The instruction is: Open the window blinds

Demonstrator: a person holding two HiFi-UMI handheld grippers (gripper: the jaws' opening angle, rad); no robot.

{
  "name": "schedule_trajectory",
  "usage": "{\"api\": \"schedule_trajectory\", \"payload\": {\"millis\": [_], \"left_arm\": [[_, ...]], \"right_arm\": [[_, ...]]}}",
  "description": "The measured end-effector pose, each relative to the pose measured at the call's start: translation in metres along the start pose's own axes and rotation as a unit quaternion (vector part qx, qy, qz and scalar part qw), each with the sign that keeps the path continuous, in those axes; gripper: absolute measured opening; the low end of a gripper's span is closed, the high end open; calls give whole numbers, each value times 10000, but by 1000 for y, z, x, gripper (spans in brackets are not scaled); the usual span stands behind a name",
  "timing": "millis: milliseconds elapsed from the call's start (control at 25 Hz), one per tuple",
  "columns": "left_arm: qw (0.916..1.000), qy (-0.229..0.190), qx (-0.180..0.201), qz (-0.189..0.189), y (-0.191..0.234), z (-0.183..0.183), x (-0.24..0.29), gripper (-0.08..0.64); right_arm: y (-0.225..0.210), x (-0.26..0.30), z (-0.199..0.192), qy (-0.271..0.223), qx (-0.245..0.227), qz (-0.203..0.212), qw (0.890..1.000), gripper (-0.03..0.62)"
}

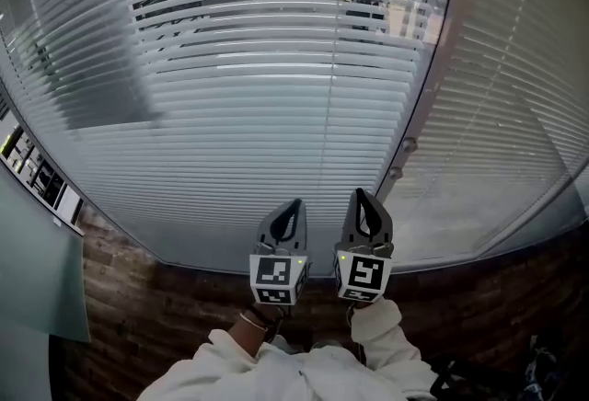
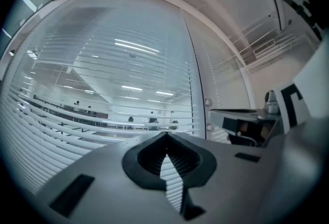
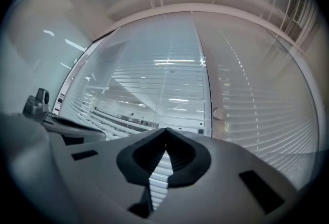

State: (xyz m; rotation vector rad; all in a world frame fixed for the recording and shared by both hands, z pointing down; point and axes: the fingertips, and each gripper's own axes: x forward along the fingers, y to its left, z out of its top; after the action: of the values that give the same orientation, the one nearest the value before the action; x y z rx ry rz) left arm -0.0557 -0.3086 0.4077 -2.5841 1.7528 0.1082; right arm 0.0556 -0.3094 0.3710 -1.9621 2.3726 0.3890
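- The window blinds (image 1: 258, 142) fill the head view from 9 o'clock over 12 to about 2 o'clock. Their slats lie horizontal, and a lit room shows through the gaps near the top.
- A pale post (image 1: 425, 105) bounds the blinds on the right. It runs from 1 o'clock down to about 5 o'clock and carries two small knobs (image 1: 408, 145).
- Past the post, at 3 o'clock, hangs a second blind (image 1: 515, 114).
- A thin vertical cord or rod (image 1: 333, 114) hangs in front of the slats just right of centre; which it is I cannot tell.
- The blinds' bottom edge curves across at 6 to 7 o'clock. Below it lies a brown brick-patterned surface (image 1: 138, 316).
- A glass panel (image 1: 37, 261) closes off the 8 o'clock side.
- Open room lies between the claw tips and the slats; neither claw touches them.
- The left claw (image 1: 293, 206) and the right claw (image 1: 362, 197) sit side by side at 6 o'clock, near each other but apart. Both point at the lower slats, marker cubes toward the person, white sleeves (image 1: 391, 326) behind.
- In its own view the left claw (image 2: 166, 135) has its jaws together at the tip, with nothing between.
- The right claw (image 3: 165, 130) is likewise closed and empty.
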Motion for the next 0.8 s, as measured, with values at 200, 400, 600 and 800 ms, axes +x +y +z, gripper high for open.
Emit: {"api": "schedule_trajectory", "payload": {"millis": [200,400,600,800], "left_arm": [[10000,2,-47,-63,-9,0,0,2],[9999,43,-62,-137,-16,-3,0,2],[9998,42,-55,-188,-21,-2,-1,2],[9998,54,-13,-201,-22,-3,-5,2]], "right_arm": [[6,-6,0,67,92,19,9999,11],[7,-9,-3,144,111,16,9998,11],[5,-10,4,46,169,-2,9998,11],[7,-13,-2,121,182,16,9998,11]]}}
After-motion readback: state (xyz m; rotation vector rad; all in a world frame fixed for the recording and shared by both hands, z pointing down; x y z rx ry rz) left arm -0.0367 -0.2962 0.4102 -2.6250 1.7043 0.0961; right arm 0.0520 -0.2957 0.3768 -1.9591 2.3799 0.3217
